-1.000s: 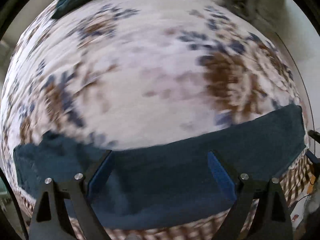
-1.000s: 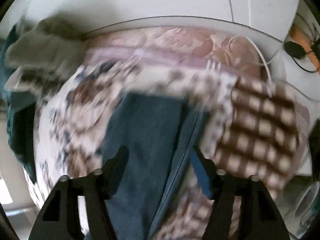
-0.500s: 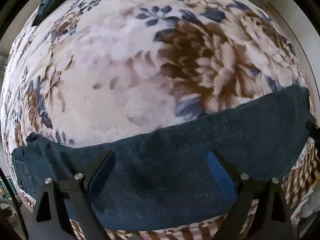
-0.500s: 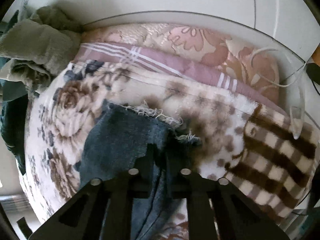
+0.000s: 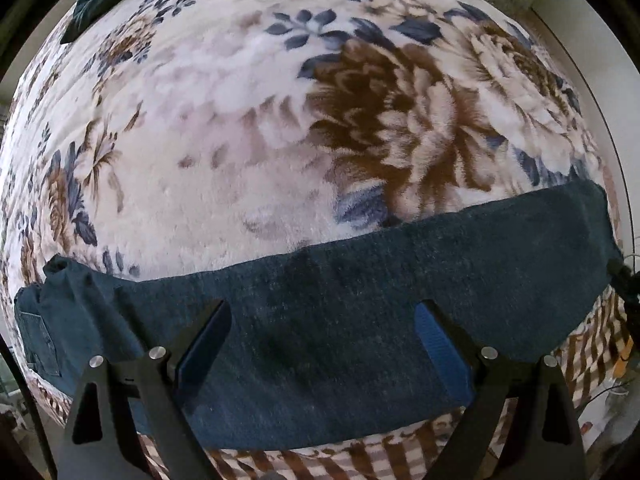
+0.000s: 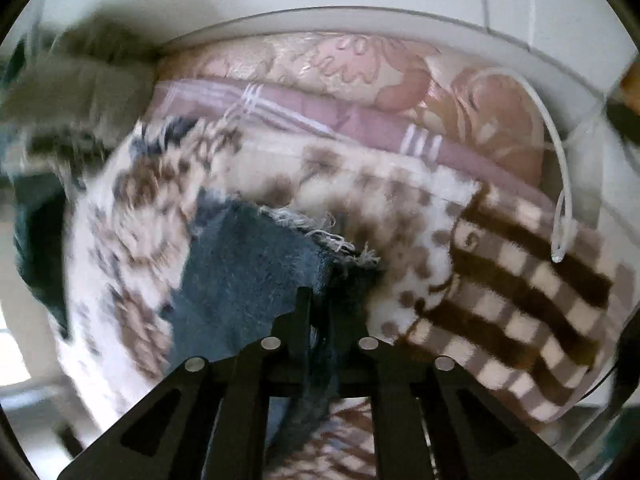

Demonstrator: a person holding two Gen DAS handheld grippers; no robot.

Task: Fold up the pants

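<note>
Dark blue denim pants [image 5: 500, 248] lie as a long band across a floral blanket [image 5: 240, 140]. My left gripper [image 5: 323, 312] points straight down over the middle of the leg, open, with its blue pads wide apart above the cloth. In the right wrist view the pants [image 6: 248, 264] end in a frayed hem [image 6: 320, 232]. My right gripper [image 6: 330, 304] pinches the leg's edge just behind that hem. Its jaws are opening a little, but the denim still sits pressed between them.
A brown checked blanket edge [image 6: 520, 280] lies right of the hem, with a white cable [image 6: 560, 184] looped over it. Behind are a pink striped sheet [image 6: 320, 116] and a pink floral quilt [image 6: 360, 68]. A grey garment [image 6: 80, 88] is bunched at the far left.
My right gripper went from open over the leg to closed on the denim near the frayed hem, then shifted with it. My left gripper slid across the blanket, then stopped, staying open.
</note>
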